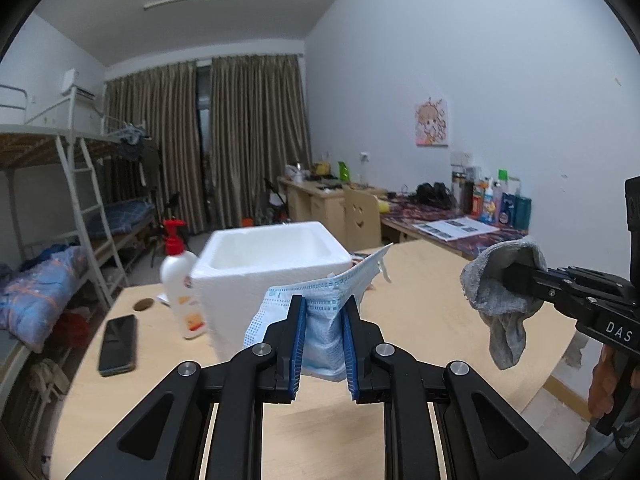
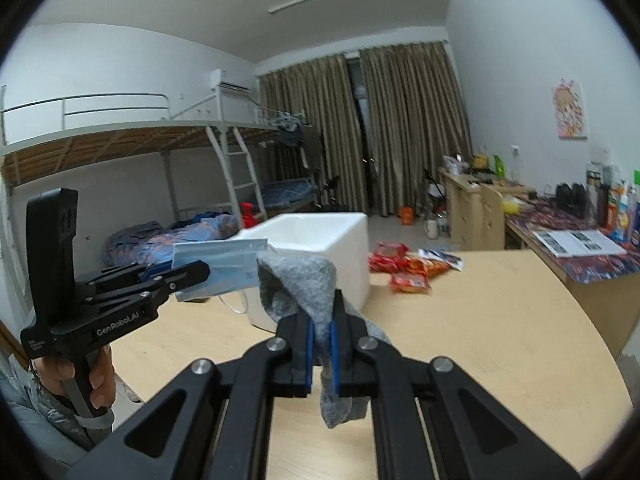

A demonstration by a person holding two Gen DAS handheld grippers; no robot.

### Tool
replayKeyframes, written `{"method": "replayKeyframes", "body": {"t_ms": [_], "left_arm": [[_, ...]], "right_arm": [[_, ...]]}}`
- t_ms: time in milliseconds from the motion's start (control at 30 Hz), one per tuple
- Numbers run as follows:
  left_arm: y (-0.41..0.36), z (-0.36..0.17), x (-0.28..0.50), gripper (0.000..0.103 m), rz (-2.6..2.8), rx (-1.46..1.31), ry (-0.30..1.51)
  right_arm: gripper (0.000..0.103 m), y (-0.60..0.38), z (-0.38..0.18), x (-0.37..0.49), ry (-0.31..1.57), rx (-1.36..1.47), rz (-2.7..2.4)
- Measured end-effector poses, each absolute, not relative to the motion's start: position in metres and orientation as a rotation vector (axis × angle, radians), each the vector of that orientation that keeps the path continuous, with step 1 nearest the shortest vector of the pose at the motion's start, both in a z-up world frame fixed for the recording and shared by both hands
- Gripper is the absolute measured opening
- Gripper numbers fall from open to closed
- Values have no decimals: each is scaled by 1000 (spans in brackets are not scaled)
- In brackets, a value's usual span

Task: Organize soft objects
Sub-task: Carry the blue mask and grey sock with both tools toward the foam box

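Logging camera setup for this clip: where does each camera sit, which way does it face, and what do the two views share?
Left wrist: sits on the left gripper, looking along its fingers across the table; it grips a blue face mask; the right gripper and hand show at right.
Right wrist: sits on the right gripper, facing the curtains; it grips a grey sock; the left gripper and hand show at left.
Shared: white foam box, mask, sock, table.

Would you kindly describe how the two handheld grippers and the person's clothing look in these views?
Both are matte black linkage grippers with silver pivot bolts and blue ribbed pads on the fingers. The left gripper bears white "GenRoboAI" lettering on its side and a tall black upright block. The right gripper shows white letters "DAS". A grey padded sleeve covers the left arm.
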State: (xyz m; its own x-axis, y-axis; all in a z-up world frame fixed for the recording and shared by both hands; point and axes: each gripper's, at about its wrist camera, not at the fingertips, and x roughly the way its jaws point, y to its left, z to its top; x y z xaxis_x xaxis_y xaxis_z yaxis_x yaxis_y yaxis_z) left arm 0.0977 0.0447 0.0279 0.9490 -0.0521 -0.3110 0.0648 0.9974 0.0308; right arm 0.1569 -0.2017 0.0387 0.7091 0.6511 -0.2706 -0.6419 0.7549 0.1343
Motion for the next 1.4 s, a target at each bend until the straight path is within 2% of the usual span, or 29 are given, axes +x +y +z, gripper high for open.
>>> {"method": "replayKeyframes", "body": {"t_ms": [600, 1400], "left_arm": [[84, 40, 57, 19, 74, 18, 258], [103, 54, 86, 19, 71, -25, 256]], "right_arm": [[9, -155, 48, 152, 276, 2, 867], [9, -135, 66, 168, 265, -37, 881]]}}
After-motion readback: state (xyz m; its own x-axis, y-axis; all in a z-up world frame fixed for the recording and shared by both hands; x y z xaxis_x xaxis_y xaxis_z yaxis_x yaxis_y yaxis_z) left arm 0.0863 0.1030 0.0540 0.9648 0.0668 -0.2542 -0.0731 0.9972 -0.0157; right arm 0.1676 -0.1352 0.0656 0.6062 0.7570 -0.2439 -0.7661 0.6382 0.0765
